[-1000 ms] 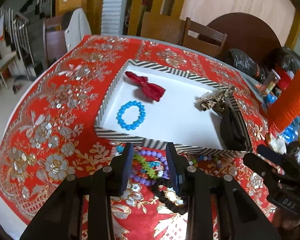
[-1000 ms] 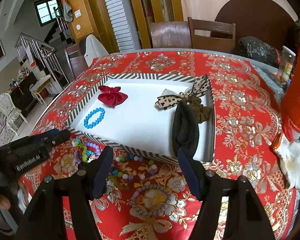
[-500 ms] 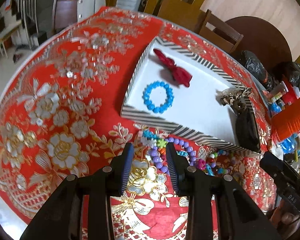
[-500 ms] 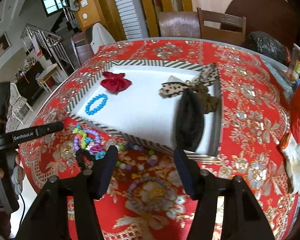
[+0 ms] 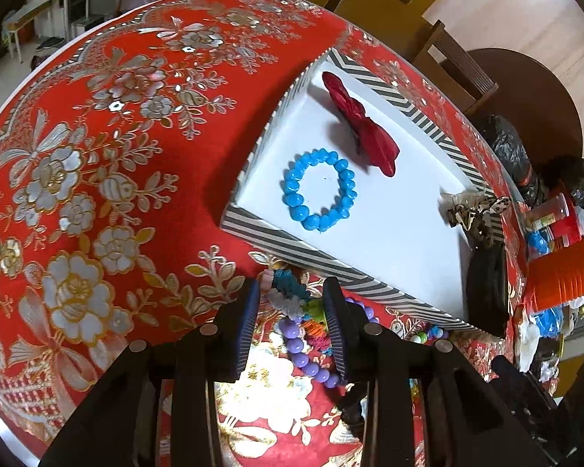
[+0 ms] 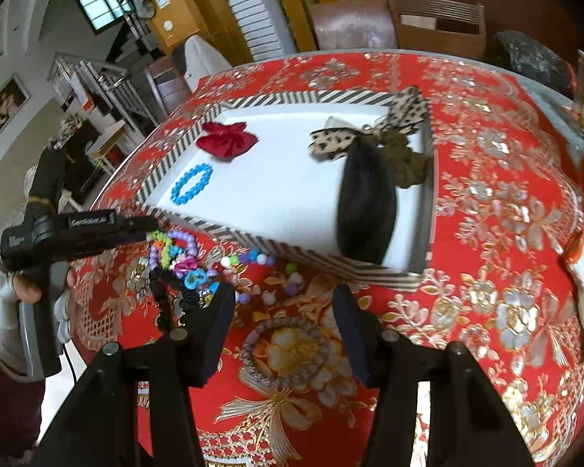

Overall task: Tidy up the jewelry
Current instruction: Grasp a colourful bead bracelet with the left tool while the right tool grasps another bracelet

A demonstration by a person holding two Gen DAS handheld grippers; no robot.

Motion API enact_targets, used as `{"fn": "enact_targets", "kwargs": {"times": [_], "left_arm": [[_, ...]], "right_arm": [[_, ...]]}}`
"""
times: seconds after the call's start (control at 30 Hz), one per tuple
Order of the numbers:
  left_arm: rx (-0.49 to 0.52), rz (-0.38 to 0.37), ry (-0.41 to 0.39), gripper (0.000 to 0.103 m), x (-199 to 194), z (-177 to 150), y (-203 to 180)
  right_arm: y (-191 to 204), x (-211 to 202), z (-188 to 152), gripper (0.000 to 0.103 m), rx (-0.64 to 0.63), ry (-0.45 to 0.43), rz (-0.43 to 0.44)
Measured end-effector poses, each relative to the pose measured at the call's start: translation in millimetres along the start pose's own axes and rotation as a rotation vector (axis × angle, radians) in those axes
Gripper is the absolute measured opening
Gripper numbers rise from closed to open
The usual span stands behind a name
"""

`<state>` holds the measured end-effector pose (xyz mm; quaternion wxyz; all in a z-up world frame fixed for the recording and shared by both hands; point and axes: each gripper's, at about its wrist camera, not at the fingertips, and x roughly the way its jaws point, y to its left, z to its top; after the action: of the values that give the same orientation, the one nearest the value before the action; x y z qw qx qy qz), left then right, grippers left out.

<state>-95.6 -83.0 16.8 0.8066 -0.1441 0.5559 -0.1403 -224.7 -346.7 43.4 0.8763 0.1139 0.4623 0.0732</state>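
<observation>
Left black two-finger gripper [image 5: 292,303]: ribbed blue pads [image 5: 247,327], silver round screws on matte black linkage. Right black two-finger gripper [image 6: 284,311]: dark navy pads [image 6: 218,327], same screws. Left unit body carries white lettering, grey handle, black cable. Bare-skinned hand [image 6: 31,292], white sleeve.

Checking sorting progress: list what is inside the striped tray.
Inside the striped tray: blue bead bracelet, red bow, leopard-print bow, black pouch. Anything beneath the pouch is hidden.

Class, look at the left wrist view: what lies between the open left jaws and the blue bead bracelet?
The tray's striped near wall, plus the teal piece topping the jewelry pile.
</observation>
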Motion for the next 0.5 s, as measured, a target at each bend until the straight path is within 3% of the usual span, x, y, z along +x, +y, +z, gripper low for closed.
{"fn": "enact_targets", "kwargs": {"times": [0.23,0.37,0.5], "left_arm": [[0.024,0.008,-0.007,0.030,2,0,-2],[0.007,-0.024,-0.001,0.014,3,1,4],[0.005,-0.043,-0.012,0.009,-2,1,7]], "right_arm": [[8,24,2,0.055,-0.031,0.032,-0.003],[10,39,4,0.046,-0.040,0.055,-0.067],[12,53,5,0.037,-0.076,0.061,-0.143]]}}
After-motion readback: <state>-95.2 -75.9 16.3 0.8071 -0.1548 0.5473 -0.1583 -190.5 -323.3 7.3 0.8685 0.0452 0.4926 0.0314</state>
